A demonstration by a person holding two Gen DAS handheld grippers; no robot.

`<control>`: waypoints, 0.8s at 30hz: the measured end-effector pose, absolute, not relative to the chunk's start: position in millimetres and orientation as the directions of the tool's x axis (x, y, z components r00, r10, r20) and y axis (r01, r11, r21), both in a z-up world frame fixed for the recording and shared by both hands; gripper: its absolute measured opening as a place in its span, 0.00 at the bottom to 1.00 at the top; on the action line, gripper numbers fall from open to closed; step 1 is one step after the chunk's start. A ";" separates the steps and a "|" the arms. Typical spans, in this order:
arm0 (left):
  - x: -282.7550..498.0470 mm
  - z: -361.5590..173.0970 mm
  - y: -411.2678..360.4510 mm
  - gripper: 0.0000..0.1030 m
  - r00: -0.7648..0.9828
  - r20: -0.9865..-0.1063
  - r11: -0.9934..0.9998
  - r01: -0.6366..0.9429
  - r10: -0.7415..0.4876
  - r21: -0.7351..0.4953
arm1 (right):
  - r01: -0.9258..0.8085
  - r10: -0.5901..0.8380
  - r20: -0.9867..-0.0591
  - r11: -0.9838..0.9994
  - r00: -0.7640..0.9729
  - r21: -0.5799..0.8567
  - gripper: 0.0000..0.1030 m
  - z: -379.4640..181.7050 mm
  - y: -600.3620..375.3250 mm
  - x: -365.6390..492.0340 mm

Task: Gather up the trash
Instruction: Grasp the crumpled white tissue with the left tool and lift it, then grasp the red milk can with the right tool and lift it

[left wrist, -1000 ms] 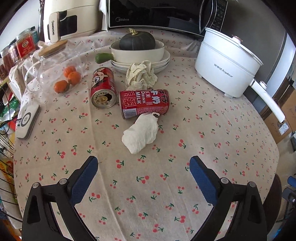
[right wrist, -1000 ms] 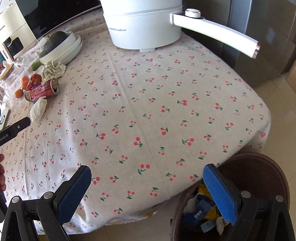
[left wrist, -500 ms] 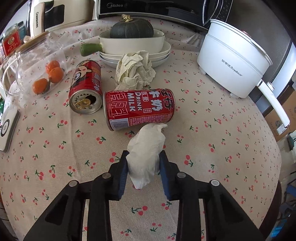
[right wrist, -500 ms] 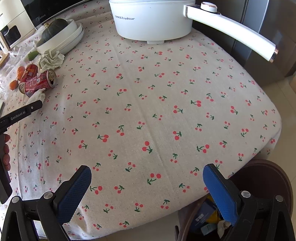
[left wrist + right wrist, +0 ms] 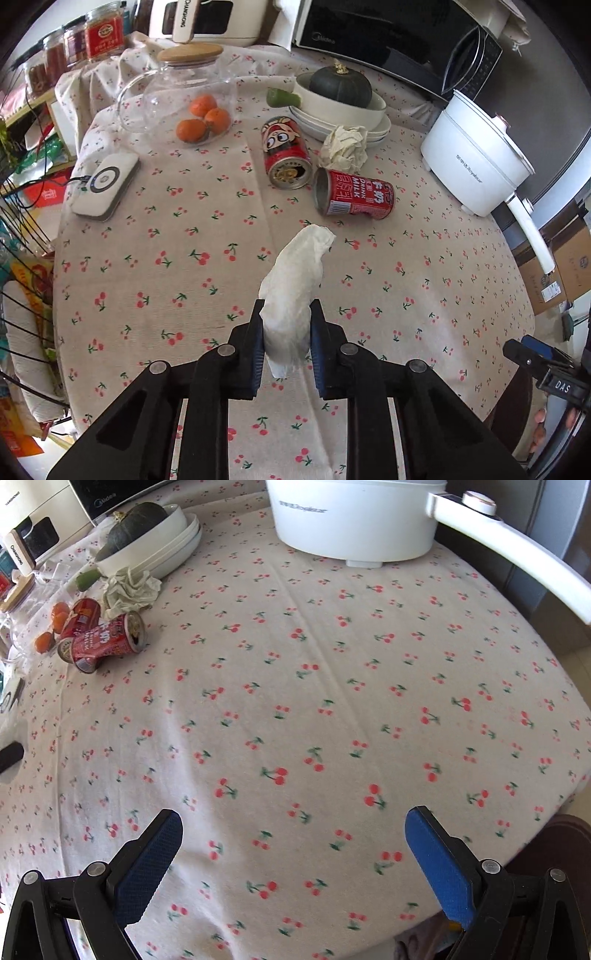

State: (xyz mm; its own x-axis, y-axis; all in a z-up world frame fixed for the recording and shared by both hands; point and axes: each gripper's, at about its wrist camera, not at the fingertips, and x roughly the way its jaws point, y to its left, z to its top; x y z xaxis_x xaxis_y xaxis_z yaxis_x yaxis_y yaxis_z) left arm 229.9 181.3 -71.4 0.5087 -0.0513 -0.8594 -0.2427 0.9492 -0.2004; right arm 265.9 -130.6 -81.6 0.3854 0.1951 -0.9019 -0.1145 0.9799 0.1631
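A white crumpled tissue [image 5: 291, 295] is clamped in the left gripper [image 5: 286, 350], held above the near tablecloth [image 5: 424, 295]; the right gripper [image 5: 291, 864] is held wide open w/ nothing in it. Pick-up step judged done. Next, carry to the bin [image 5: 546, 853] at the near right table edge is called for; cans [image 5: 352, 197] are left far side.

right gripper [image 5: 293, 834] hangs over the cherry-print surface [image 5: 332, 686] with its jaws wide apart, nothing between them. two red cans [image 5: 105, 640] lie on their sides far left, crumpled paper [image 5: 131, 590] just behind, white pot [image 5: 354, 517] up top.
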 end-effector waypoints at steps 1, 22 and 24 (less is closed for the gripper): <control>226.4 -70.0 185.4 0.21 0.510 -0.859 0.949 -0.249 -0.040 -0.192 | -0.124 0.216 -0.899 0.976 0.380 0.181 0.97 -81.3 -118.2 273.6; 216.7 -51.0 223.2 0.21 0.537 -0.843 0.937 -0.282 -0.022 -0.204 | -0.323 0.320 -0.853 0.927 0.411 0.192 0.99 -112.8 64.4 389.9; 217.2 -50.8 223.8 0.21 0.538 -0.842 0.936 -0.284 -0.023 -0.208 | -0.330 0.308 -0.855 0.928 0.418 0.172 0.99 -114.7 71.8 393.0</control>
